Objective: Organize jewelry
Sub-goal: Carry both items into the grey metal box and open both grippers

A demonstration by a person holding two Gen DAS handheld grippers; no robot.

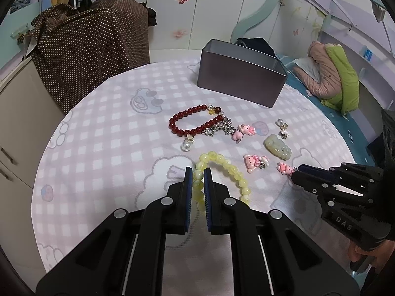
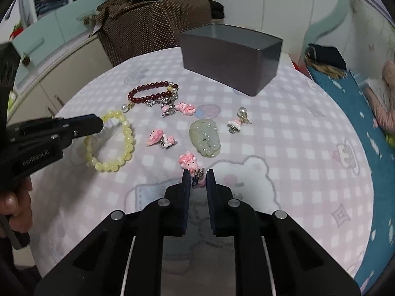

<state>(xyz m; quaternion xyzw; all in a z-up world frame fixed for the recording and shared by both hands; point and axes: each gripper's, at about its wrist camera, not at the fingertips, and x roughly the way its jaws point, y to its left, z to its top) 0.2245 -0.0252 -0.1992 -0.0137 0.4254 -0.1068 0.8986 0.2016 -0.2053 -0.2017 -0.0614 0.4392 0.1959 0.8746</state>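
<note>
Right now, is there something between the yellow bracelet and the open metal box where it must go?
Yes. The red bead bracelet and a silver chain lie on the cloth between the yellow bracelet and the metal box. Lifted over them, nothing visible blocks the path.

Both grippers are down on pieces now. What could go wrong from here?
The left hand-held gripper pinches only a bead or two of the yellow bead bracelet; the loop may swing or slip on lifting. The right hand-held gripper grips the pink charm earring by its dangling end, a hold that looks loose.

Bead bracelets, charms strewn flat
</note>
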